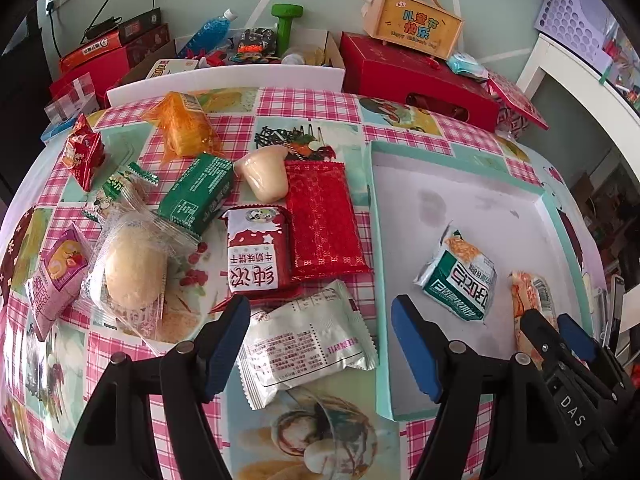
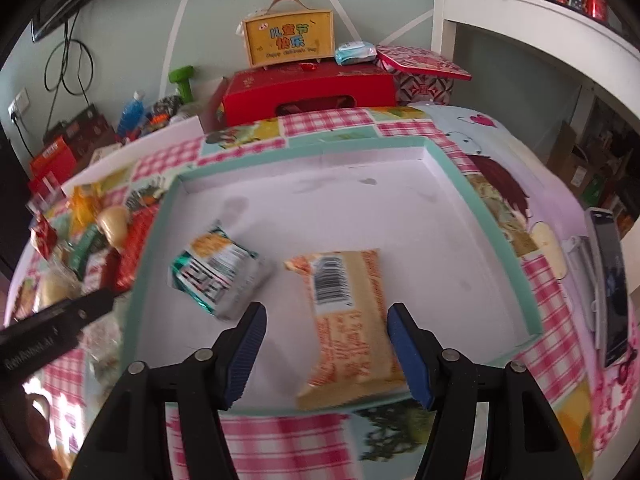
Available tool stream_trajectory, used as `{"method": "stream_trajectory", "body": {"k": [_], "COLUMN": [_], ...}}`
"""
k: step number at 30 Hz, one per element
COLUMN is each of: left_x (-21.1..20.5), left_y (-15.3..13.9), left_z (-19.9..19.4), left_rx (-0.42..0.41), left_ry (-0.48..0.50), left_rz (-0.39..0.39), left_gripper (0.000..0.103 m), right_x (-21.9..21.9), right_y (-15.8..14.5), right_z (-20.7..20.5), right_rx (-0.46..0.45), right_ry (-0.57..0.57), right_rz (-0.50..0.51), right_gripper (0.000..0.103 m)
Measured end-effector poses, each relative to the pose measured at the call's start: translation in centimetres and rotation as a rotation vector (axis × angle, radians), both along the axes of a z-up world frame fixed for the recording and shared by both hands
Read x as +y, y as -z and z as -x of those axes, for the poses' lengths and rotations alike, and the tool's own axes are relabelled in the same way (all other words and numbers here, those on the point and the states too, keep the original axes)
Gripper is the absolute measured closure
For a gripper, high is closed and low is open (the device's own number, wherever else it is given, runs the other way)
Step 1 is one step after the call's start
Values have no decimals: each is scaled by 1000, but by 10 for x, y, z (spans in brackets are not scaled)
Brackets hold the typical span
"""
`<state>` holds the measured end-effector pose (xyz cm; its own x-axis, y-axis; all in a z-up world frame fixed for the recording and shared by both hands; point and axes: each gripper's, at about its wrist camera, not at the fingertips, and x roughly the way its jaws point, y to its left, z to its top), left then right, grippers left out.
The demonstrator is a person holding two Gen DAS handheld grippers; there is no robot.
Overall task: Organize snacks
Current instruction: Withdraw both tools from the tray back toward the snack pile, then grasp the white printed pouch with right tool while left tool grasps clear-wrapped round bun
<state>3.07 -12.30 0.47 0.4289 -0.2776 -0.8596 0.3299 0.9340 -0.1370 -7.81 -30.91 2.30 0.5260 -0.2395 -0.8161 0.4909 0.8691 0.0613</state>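
Orange packet (image 2: 348,320) half-blurred between parted right gripper (image 2: 326,354) pads, untouched; left gripper (image 1: 320,344) open over silver packet (image 1: 306,344), lower edge hidden.

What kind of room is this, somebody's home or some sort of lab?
Most likely a lived-in home room, not a lab. The table wears a pink checked cartoon tablecloth, gift boxes such as a yellow carry box are stacked against the wall, and a white shelf unit holds household clutter.
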Motion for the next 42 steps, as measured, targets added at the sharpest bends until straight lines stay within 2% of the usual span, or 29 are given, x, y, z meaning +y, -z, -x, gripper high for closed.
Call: {"method": "stream_trajectory", "body": {"k": [4, 9, 16, 24, 33, 42], "left_x": [11, 30, 54, 64, 87, 118], "left_y": [6, 2, 0, -2, -2, 2], "left_z": [-2, -8, -15, -15, -20, -28], "left_rx": [7, -12, -14, -32, -32, -33], "left_ry": [-22, -58, -96, -100, -132, -201], "left_rz": [3, 12, 30, 36, 53, 40], "left_gripper": [29, 29, 29, 29, 29, 29], "right_x": [15, 30, 43, 63, 94, 137], "right_y": [2, 4, -7, -17, -15, -3], "right_z": [-16, -29, -31, -33, -45, -61], "right_rx": [-16, -7, -20, -55, -70, -58], "right_ry": [-20, -31, -28, -52, -141, -302], "right_rz": [-41, -30, 28, 64, 43, -17], "right_gripper": [36, 36, 36, 36, 36, 36]}}
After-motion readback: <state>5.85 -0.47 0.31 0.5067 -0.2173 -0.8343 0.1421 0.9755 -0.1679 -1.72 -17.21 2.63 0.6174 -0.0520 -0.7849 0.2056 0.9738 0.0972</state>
